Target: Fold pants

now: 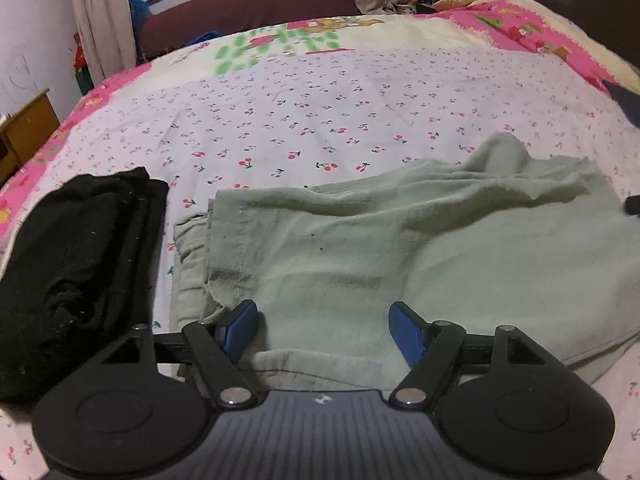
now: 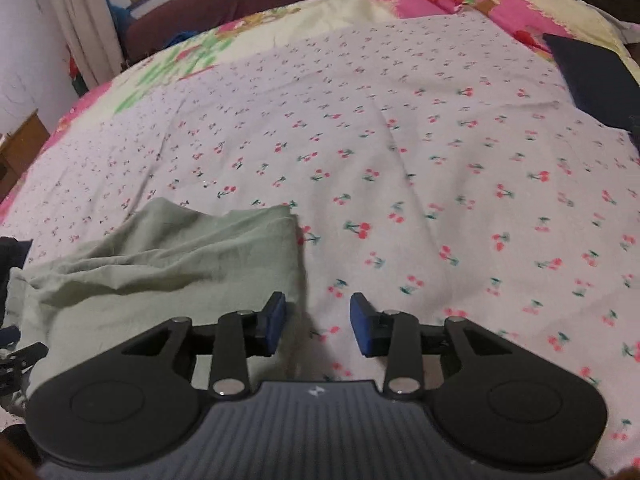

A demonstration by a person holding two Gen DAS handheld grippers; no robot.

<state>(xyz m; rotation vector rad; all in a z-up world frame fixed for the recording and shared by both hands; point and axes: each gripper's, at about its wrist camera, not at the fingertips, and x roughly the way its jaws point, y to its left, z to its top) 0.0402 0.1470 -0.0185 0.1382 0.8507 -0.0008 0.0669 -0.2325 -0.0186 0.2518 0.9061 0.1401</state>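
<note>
Pale green pants (image 1: pixel 380 248) lie partly folded and wrinkled on the cherry-print bedsheet (image 1: pixel 320 120). My left gripper (image 1: pixel 323 330) is open just above the near part of the pants, with its blue pads (image 1: pixel 240 330) over the cloth and nothing held. In the right wrist view the pants (image 2: pixel 168 264) lie at the lower left. My right gripper (image 2: pixel 318 324) is open and empty at their right edge, its left pad over the cloth and its right pad over the sheet (image 2: pixel 440 160).
A folded black garment (image 1: pixel 76 264) lies left of the green pants. A dark blue item (image 2: pixel 596 80) sits at the bed's far right. A pink floral blanket (image 1: pixel 520 28), a maroon sofa (image 1: pixel 248 4), curtains and a wooden cabinet (image 1: pixel 24 132) lie beyond.
</note>
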